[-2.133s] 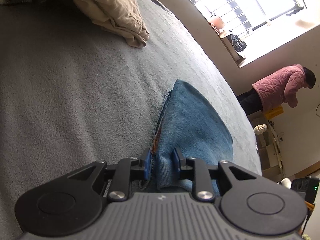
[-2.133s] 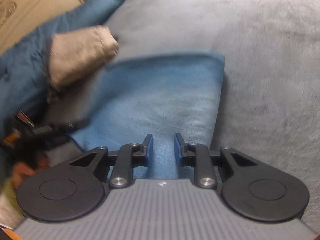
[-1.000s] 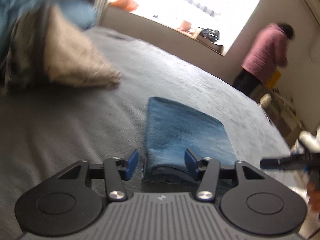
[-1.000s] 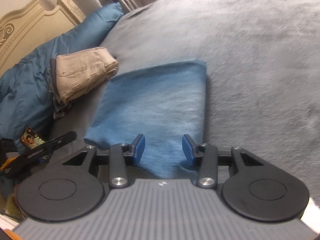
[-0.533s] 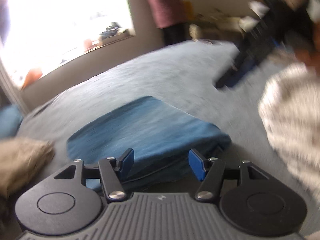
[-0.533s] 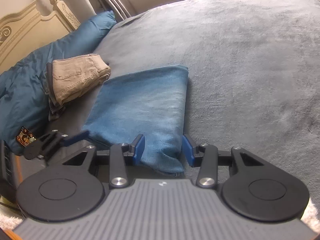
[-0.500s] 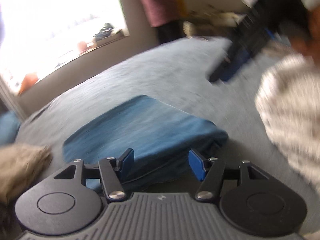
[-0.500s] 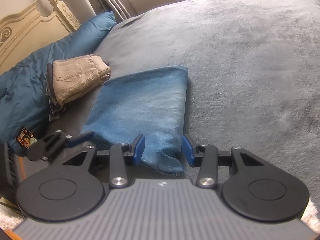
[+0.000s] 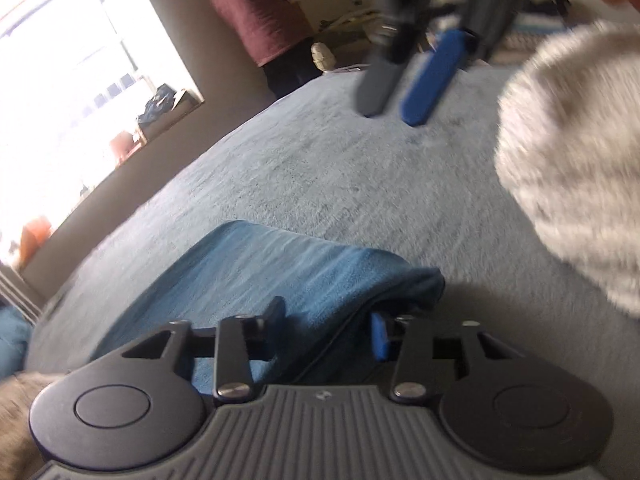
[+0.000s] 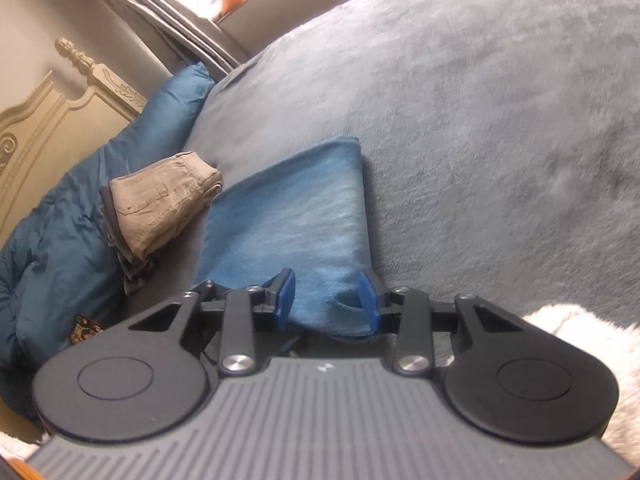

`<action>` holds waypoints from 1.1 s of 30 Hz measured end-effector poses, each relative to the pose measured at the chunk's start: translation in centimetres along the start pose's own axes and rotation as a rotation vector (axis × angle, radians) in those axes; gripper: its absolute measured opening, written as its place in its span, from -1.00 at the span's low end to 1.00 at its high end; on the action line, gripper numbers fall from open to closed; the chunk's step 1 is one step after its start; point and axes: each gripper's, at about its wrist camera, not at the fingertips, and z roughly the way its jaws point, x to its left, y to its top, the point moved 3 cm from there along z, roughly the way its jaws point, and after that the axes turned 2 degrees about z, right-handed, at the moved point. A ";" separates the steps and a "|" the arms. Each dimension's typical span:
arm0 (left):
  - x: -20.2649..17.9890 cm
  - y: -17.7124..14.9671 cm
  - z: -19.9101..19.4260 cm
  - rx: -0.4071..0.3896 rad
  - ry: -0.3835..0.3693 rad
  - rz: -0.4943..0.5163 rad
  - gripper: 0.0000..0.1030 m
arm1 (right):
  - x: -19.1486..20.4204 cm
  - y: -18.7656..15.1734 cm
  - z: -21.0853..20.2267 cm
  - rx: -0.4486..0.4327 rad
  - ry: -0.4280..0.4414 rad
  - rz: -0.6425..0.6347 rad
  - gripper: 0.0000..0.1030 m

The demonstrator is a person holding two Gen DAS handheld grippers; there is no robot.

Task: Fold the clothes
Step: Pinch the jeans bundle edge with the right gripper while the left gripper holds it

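- On the left of the right wrist view, one folded pair of khaki trousers [image 10: 164, 196] rests against one blue duvet [image 10: 68, 256] by the headboard [image 10: 44, 108].
- One folded pair of blue jeans [image 10: 296, 216] lies mid-bed on the grey bedspread [image 10: 480, 120], just beside the trousers.
- The left gripper [image 9: 326, 322] straddles the near edge of the jeans; its fingers are closing, with denim between them but not visibly clamped.
- The right gripper [image 10: 326, 298] likewise straddles the near right corner of the jeans, fingers closing, with no pinch visible yet.
- Risk, as I judge it: either pair of fingers catching only the top layer, so the fold peels open when lifted.
- A second risk: uneven lifting by the two grippers would skew the bundle.
- One person in a maroon jacket [image 9: 256, 8] stands far off.
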 end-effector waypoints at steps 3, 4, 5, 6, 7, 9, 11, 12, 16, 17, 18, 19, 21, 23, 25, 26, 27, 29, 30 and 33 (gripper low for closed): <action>1.5 0.2 0.0 -0.011 -0.040 -0.108 -0.47 | 0.1 -0.1 0.0 -0.001 0.003 -0.002 -0.43; 2.0 0.3 0.0 -0.013 -0.058 -0.148 -0.54 | 0.1 -0.1 0.1 0.000 0.004 -0.005 -0.45; 2.5 0.3 0.0 -0.014 -0.074 -0.186 -0.59 | 0.2 -0.2 0.1 0.000 0.000 -0.012 -0.47; 3.0 0.2 0.0 -0.014 -0.091 -0.218 -0.61 | 0.2 -0.2 0.2 0.000 -0.004 -0.023 -0.49; 3.5 0.2 0.0 -0.014 -0.107 -0.249 -0.65 | 0.3 -0.2 0.3 0.002 -0.008 -0.038 -0.54; 4.3 0.1 0.2 -0.013 -0.143 -0.305 -0.68 | 0.5 -0.3 0.6 0.012 -0.022 -0.077 -0.69; 5.3 -0.3 0.5 -0.010 -0.187 -0.374 -0.72 | 0.7 -0.4 1.3 0.030 -0.040 -0.117 -0.87; 5.8 -0.4 0.6 -0.009 -0.209 -0.408 -0.72 | 0.8 -0.4 1.7 0.039 -0.049 -0.132 -0.87; 7.8 -1.8 1.5 -0.005 -0.308 -0.575 -0.76 | 1.3 -0.7 3.8 0.103 -0.064 -0.197 -0.91; 8.3 -2.0 1.8 -0.005 -0.329 -0.610 -0.76 | 1.5 -0.9 4.4 0.122 -0.068 -0.215 -0.91; 8.8 -2.3 2.1 -0.005 -0.348 -0.642 -0.76 | 1.7 -1.0 5.0 0.141 -0.072 -0.233 -0.91; 9.2 -2.7 2.2 -0.008 -0.366 -0.671 -0.77 | 1.8 -1.1 5.6 0.159 -0.078 -0.250 -0.91; 9.7 -3.0 2.8 -0.008 -0.394 -0.713 -0.77 | 1.8 -1.3 6.5 0.189 -0.084 -0.264 -0.91; 10.0 -3.2 3.2 -0.008 -0.415 -0.740 -0.78 | 2.0 -1.5 7.5 0.220 -0.061 -0.260 -0.92; 10.1 -3.3 3.4 -0.009 -0.430 -0.758 -0.79 | 2.1 -1.6 8.5 0.246 -0.036 -0.245 -0.92; 10.1 -3.3 3.6 -0.007 -0.435 -0.764 -0.79 | 2.1 -1.7 8.9 0.244 -0.028 -0.227 -0.92; 10.1 -3.3 3.7 -0.001 -0.438 -0.769 -0.79 | 2.0 -1.7 9.4 0.243 -0.020 -0.208 -0.92; 10.0 -3.4 4.0 0.021 -0.430 -0.761 -0.77 | 1.9 -1.8 10.3 0.241 -0.004 -0.171 -0.93; 10.0 -3.4 3.9 0.028 -0.423 -0.750 -0.76 | 1.8 -1.8 10.6 0.238 0.004 -0.148 -0.94; 9.7 -3.2 2.9 0.027 -0.392 -0.688 -0.56 | 0.6 -2.1 10.1 0.215 0.038 -0.054 -0.94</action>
